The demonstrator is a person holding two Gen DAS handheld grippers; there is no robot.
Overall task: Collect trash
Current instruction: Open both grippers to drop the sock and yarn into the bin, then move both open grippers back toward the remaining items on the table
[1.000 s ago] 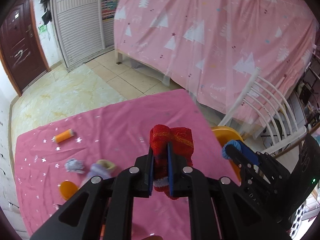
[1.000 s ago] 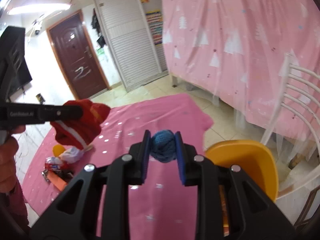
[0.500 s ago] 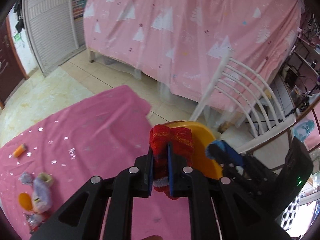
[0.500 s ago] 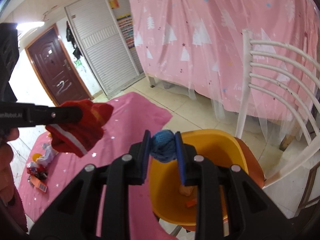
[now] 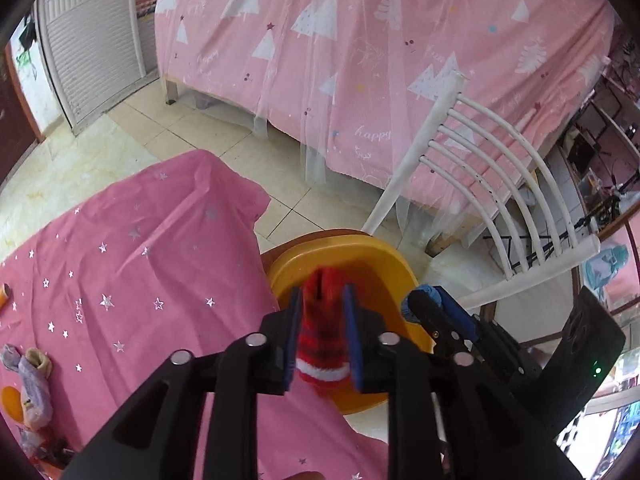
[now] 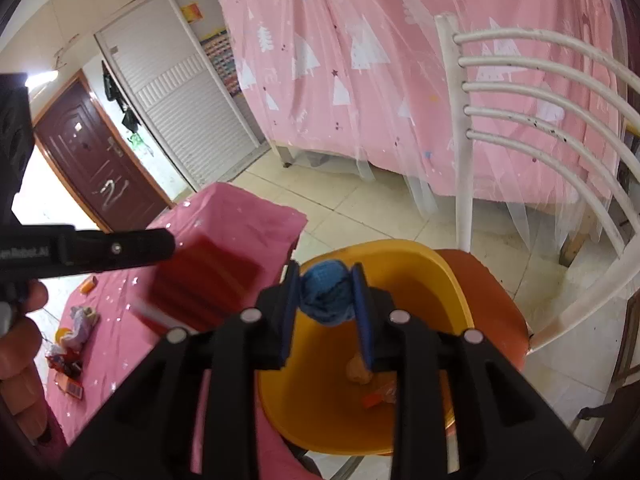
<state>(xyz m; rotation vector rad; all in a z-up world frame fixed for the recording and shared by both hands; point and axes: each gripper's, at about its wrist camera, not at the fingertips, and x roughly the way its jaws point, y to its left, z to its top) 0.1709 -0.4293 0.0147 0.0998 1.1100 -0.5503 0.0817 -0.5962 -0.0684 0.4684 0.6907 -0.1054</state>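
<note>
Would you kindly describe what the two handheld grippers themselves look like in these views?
Both are matte black plastic. The left gripper and the right gripper each have two angular, truss-like fingers with cut-out windows, round silver bolt heads and flat blue pads. Seen from the side, the left one carries white lettering, and the right one's body shows a small green light.

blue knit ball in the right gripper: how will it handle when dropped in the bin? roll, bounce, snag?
The blue ball looks like soft knit yarn, so probably light and squashy, landing with little bounce. Being round, it may roll down the curved wall of the yellow bin. Its fuzzy surface could cling briefly to the pads of the right gripper, whose jaws have just been opening.
</note>
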